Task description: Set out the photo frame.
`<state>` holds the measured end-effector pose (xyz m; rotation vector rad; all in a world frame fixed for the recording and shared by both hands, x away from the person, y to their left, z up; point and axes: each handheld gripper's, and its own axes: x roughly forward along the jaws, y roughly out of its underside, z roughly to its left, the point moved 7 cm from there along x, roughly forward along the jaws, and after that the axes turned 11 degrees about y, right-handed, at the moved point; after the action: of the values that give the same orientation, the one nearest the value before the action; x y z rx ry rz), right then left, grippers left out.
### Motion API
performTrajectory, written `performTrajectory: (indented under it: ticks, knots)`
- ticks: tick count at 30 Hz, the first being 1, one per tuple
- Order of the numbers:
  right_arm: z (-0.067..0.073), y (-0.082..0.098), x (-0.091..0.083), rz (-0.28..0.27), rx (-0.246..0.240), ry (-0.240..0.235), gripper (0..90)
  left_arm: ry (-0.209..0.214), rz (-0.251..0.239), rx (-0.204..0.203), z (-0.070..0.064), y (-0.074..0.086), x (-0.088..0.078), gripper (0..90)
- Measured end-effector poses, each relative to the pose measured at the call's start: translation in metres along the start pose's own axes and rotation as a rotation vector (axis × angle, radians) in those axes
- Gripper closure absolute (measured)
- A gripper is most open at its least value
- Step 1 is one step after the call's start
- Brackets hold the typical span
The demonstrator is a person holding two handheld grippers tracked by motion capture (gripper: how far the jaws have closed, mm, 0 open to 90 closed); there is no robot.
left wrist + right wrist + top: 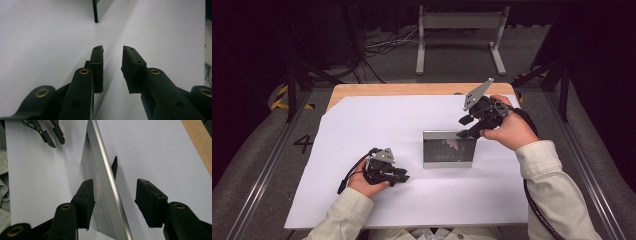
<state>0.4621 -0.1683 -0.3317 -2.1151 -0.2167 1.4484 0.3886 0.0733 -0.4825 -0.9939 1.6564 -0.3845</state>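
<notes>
A silver-edged picture frame [448,150] stands upright near the middle of the white sheet [377,125]. My right gripper [464,127] hangs over the frame's top right corner. In the right gripper view my right gripper [114,183] is open and straddles the frame's top edge [105,170]; one pad is close to the glass front and the other stands clear behind it. My left gripper [404,176] rests low on the sheet to the left of the frame. It [112,53] is open with nothing between its pads, and a corner of the frame [100,10] shows ahead.
The sheet covers a wooden table [412,89]. The frame's black back prop [114,166] leans on the sheet behind it. My left gripper [57,143] shows far off in the right gripper view. A metal stand [460,22] and cables lie on the floor beyond.
</notes>
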Motion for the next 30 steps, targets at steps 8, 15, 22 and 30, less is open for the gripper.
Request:
performTrajectory:
  ticks: [8,15,22,30]
  knots:
    - [-0.004,0.01,-0.01,0.001,0.007,0.007,49.3,-0.005,-0.001,-0.007,0.003,0.001,-0.002,71.5]
    - [-0.009,0.023,-0.017,0.004,0.035,0.022,49.2,-0.013,-0.006,-0.008,0.005,0.001,-0.003,71.1]
    - [-0.012,0.034,-0.023,0.003,0.057,0.034,49.2,-0.016,0.0,-0.011,0.006,0.002,-0.004,70.7]
    - [-0.017,0.048,-0.031,0.0,0.077,0.049,49.2,-0.024,-0.008,-0.018,0.008,0.003,-0.005,70.6]
